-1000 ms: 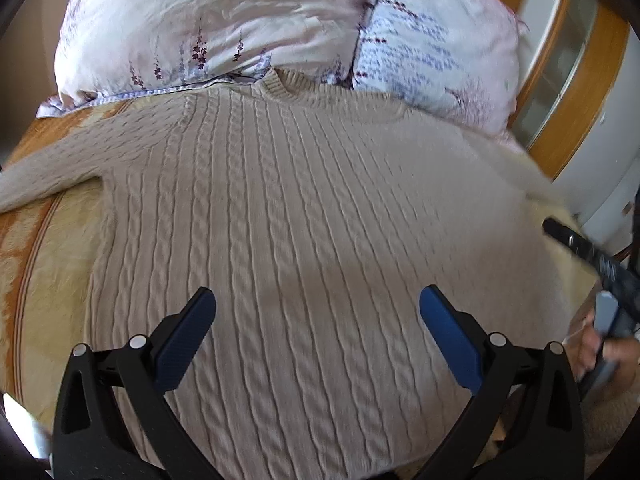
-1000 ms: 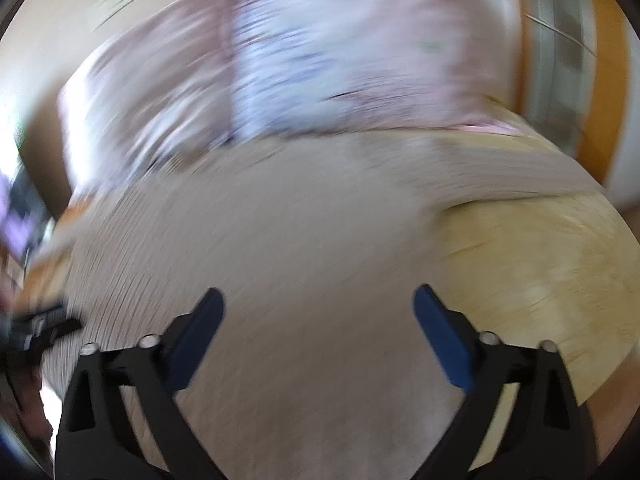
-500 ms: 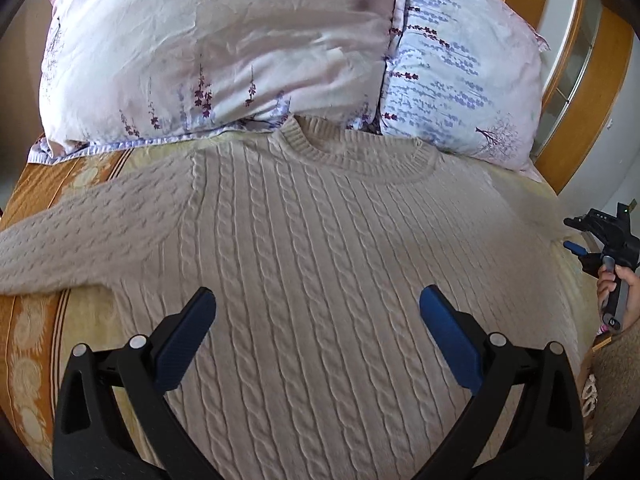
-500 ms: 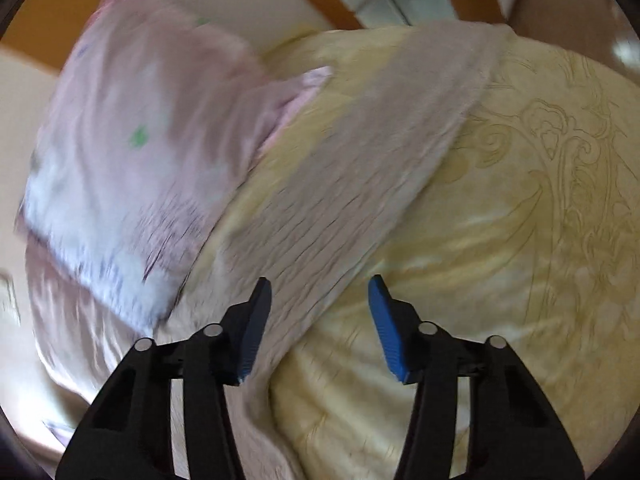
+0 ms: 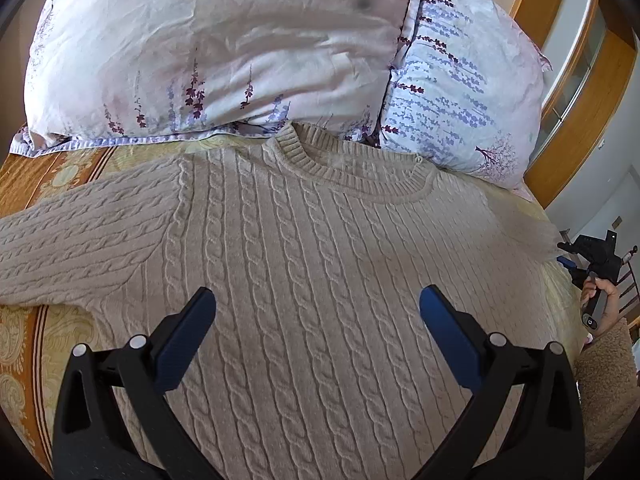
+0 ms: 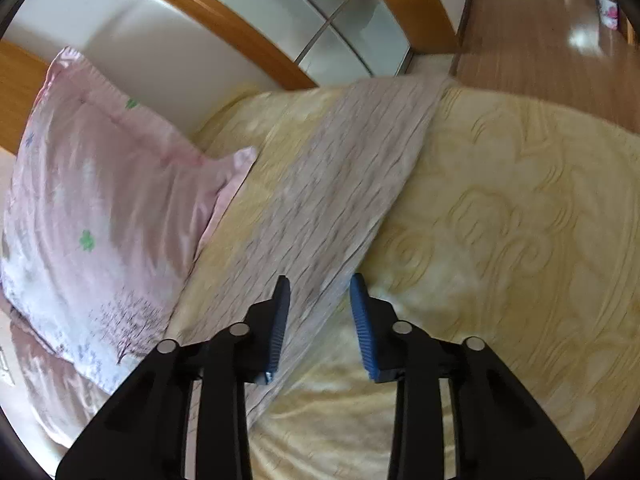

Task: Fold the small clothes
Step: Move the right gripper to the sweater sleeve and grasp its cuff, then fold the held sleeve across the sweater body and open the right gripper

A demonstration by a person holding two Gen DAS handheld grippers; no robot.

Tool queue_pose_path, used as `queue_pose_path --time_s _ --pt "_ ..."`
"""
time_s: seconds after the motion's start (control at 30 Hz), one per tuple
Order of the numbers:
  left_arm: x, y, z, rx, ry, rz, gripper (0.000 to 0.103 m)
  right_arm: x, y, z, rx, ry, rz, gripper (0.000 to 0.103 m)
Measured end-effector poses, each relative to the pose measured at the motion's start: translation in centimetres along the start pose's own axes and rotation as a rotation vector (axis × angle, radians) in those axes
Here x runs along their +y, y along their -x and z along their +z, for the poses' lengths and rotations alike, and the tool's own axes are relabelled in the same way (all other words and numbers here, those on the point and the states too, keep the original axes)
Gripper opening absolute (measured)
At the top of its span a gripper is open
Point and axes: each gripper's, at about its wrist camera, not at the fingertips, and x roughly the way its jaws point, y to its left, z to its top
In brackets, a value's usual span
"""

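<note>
The sweater (image 5: pixel 304 280) lies flat and face up on the bed (image 6: pixel 520 220), its collar just below the two pillows (image 5: pixel 224 52) and its sleeves spread out to either side, which is how I want it before any fold: nothing bunched, every edge easy to reach. My left gripper (image 5: pixel 318 308) hangs over the middle of the chest with its jaws wide apart and nothing between them; I keep it there, I think, as a spare hand, ready to pin the body down while the other side does the work. My right gripper (image 6: pixel 318 312) is out at the right sleeve (image 6: pixel 344 184), which runs away from me across the yellow cover toward the far edge of the bed. Its jaws are narrowed to a small gap with the near edge of the sleeve lying between them, but the pads do not look closed on the knit yet; the picture is blurred there, so I cannot be certain of contact. I judge the step in hand to be taking hold of this sleeve so it can be carried inward over the chest. The knit is thick and loose, so a shallow pinch might slip off.
</note>
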Motion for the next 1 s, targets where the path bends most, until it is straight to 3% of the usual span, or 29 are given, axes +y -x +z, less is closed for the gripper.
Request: queue_pose_path --time_s 0.1,0.27,0.4,0.53,0.67,0.8,0.9,1.0 --pt "0.1 -0.2 0.3 -0.003 0.011 -0.01 0.101 0.3 -0.4 0.1 -0.014 0.034 -0.029 0.012" --pt "0.8 -0.2 0.7 -0.018 0.043 -0.042 0.101 2.5 0.8 0.0 -0.078 0.126 -0.022 0.009" --pt "1.3 0.1 0.9 -0.055 0.064 -0.058 0.101 6.3 3.2 -0.7 -0.128 0.224 0.047 0.009" --pt "1.5 0.2 1.1 -0.083 0.067 -0.022 0.101 10.9 5.4 -3.0 -0.119 0.329 0.169 0.009" --pt "1.3 0.2 1.2 -0.077 0.058 -0.03 0.101 16.0 7.0 -7.7 -0.039 0.458 0.324 0.008" --pt "1.1 0.1 1.0 -0.091 0.062 -0.052 0.101 19.6 6.0 -15.5 0.145 0.59 0.449 0.008" --pt "0.9 -0.1 0.9 -0.084 0.076 -0.077 0.101 20.2 3.0 -21.1 0.312 0.66 0.443 0.007" --pt "1.0 -0.4 0.8 -0.068 0.084 -0.089 0.101 19.9 0.8 -23.6 0.372 0.672 0.392 0.007"
